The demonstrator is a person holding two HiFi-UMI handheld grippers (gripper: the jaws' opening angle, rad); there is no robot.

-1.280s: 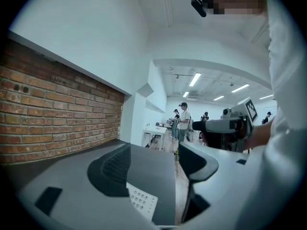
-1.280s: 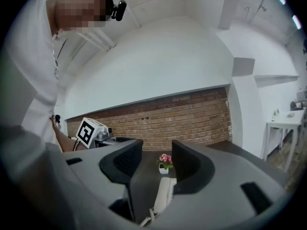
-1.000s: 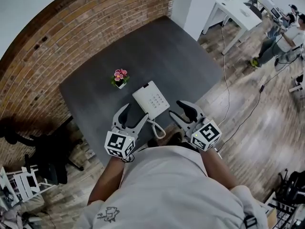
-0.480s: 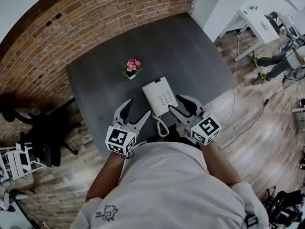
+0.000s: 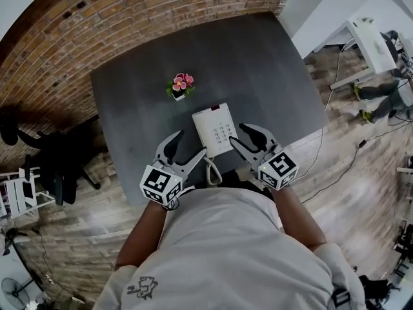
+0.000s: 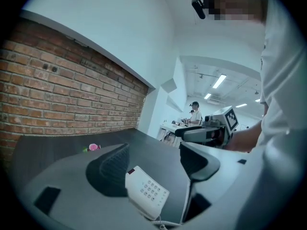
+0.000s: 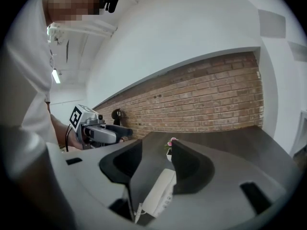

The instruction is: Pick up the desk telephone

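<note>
My left gripper [image 5: 189,145] hangs over the near edge of the bench [image 5: 258,63], at about 8 o'clock from the phone [image 5: 214,129]. Its fingers are spread wide with nothing in them. In the left gripper view the phone lies flat ahead, in the gap between them, and neither finger seems to touch it.

The phone sits near the middle of the bench's near edge, keypad up. Its coiled cord [image 5: 211,172] trails off toward me at 6 o'clock. A small flower pot [image 5: 181,86] stands apart from it at 11 o'clock, clear of my path.

My right gripper [image 5: 237,134] is at about 4 o'clock from the phone, its fingers also wide apart and empty. From above they overlap the phone's right edge. In the right gripper view the phone's edge shows low in the gap. I cannot tell whether a finger brushes it.

I take this to be the approach: both grippers flank the phone and nothing is grasped. Next, I think I should bring one pair of fingers down astride the body, or one finger under each long side. Then I would close firmly before lifting, since the casing looks smooth. The cord may tug as the phone comes up.
</note>
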